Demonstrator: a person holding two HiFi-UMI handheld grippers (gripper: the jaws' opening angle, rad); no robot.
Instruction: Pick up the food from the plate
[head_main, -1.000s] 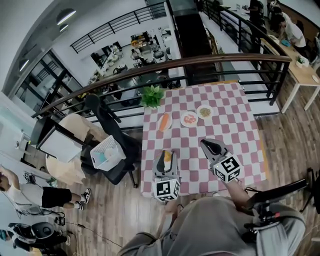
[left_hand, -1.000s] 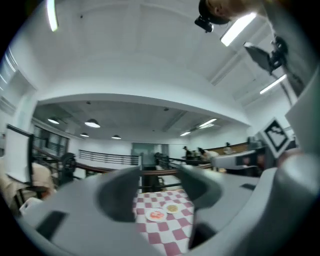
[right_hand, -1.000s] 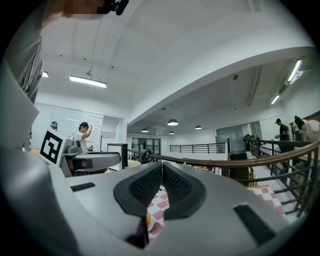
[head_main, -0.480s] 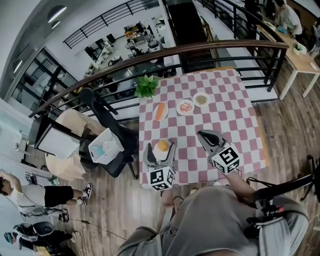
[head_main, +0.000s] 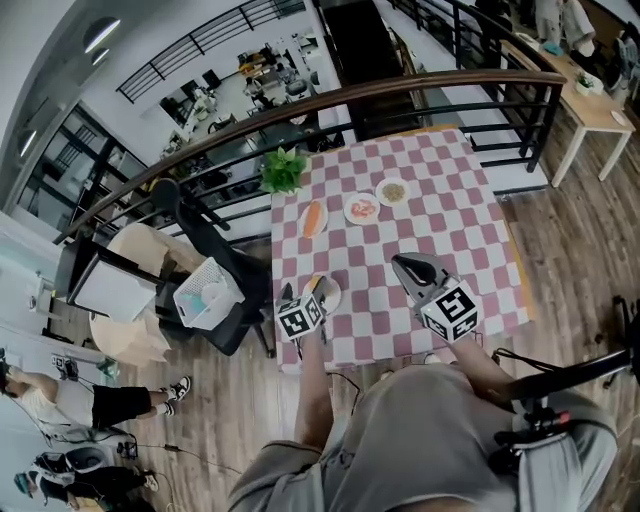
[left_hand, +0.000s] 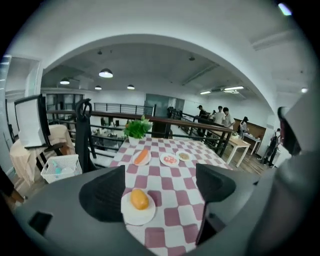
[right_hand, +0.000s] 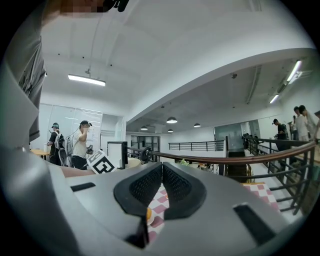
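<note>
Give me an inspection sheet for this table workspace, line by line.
surface: pink-and-white checked tablecloth, lying flat.
job's things: bread roll on the near white plate; three far plates of food in a row behind.
clutter: potted plant at the far edge.
grippers: left claw has just been opening, now wide, gripping nothing, the roll's plate ahead between its jaws; right claw shut, empty.
cables: nothing seen on the table.
surroundings: railing behind the table; office chair and white basket to its left.

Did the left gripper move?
Yes: the left gripper moved toward the table's left edge; its jaws have just opened, with the bun lying between them.
</note>
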